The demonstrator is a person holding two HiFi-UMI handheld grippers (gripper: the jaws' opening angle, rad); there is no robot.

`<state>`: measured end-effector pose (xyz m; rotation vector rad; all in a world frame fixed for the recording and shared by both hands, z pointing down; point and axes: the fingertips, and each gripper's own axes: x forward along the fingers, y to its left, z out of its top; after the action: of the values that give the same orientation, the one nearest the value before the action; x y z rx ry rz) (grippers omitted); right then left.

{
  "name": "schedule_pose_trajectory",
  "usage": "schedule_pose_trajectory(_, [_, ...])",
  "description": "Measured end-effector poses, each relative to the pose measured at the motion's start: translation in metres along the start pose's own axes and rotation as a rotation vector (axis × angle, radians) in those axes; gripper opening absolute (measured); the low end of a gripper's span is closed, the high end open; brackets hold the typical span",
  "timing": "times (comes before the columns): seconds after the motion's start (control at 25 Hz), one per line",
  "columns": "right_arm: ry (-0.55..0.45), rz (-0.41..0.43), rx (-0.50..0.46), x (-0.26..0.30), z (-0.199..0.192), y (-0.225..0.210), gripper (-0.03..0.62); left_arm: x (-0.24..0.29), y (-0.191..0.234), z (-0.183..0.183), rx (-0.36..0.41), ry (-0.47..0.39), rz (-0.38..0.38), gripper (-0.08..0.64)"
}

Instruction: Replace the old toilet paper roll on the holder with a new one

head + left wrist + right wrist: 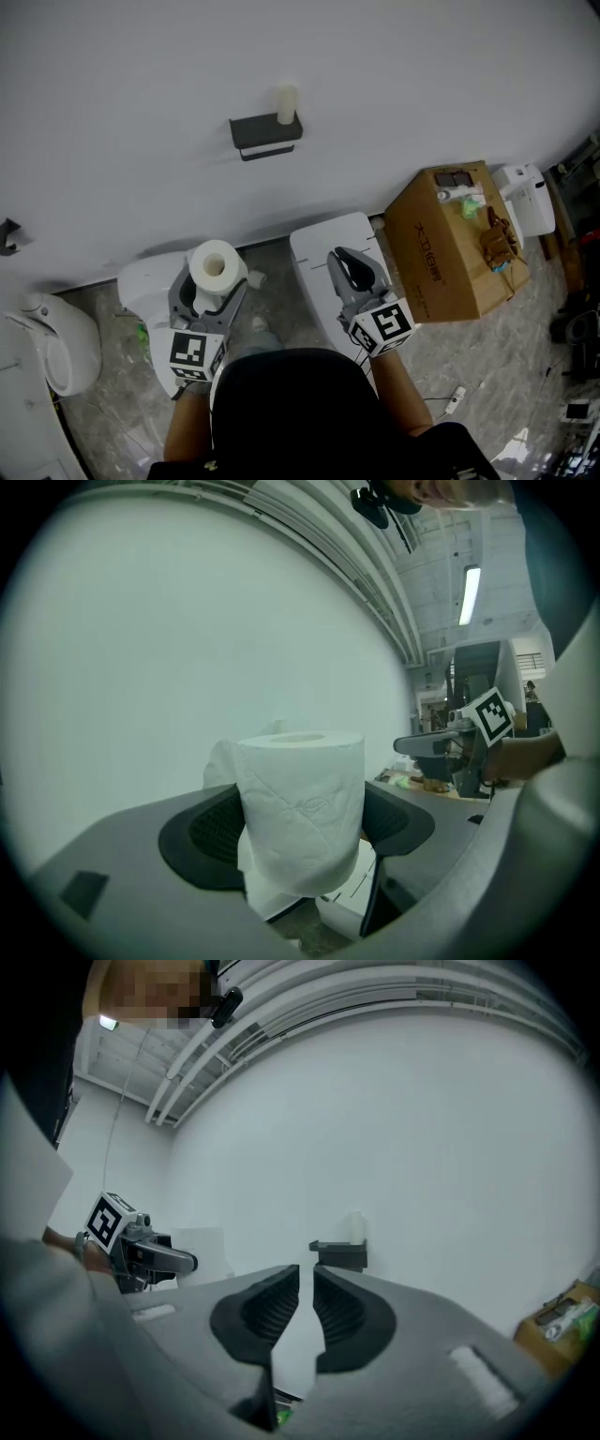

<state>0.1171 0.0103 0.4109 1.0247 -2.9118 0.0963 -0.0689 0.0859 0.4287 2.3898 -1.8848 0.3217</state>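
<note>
A black wall-mounted holder (266, 132) carries a small pale old roll (287, 103) standing upright on its top. My left gripper (215, 284) is shut on a full white toilet paper roll (214, 264), held upright with its core hole facing up. In the left gripper view the new roll (300, 803) fills the space between the dark pads (211, 841). My right gripper (353, 273) is shut with nothing in it, to the right of the left one. In the right gripper view the holder (339, 1255) and old roll (355, 1227) lie straight ahead beyond the closed right gripper (307, 1283).
A white toilet (323, 246) stands below the holder, under my right gripper. A cardboard box (452, 246) with small items on it sits to the right against the wall. A white bin (58, 345) stands at the left, and a white fixture (145, 283) lies under my left gripper.
</note>
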Motion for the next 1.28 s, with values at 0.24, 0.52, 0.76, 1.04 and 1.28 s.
schedule_pose_trajectory(0.24, [0.01, -0.022, 0.007, 0.065, 0.0, -0.002, 0.043, 0.032, 0.053, -0.002, 0.008, 0.008, -0.037, 0.383])
schedule_pose_trajectory(0.52, [0.017, -0.039, 0.01, 0.123, 0.006, 0.003, 0.043, 0.054, 0.104, 0.002, 0.013, 0.009, -0.064, 0.383])
schedule_pose_trajectory(0.76, [0.013, -0.041, 0.017, 0.155, 0.015, 0.008, 0.043, 0.058, 0.133, 0.001, 0.009, 0.014, -0.062, 0.383])
schedule_pose_trajectory(1.04, [0.039, -0.049, 0.032, 0.178, 0.011, 0.0, 0.043, 0.062, 0.15, 0.0, -0.025, 0.018, -0.027, 0.383])
schedule_pose_trajectory(1.28, [0.055, -0.034, 0.022, 0.194, 0.014, -0.017, 0.044, 0.073, 0.156, 0.003, -0.036, 0.024, 0.004, 0.383])
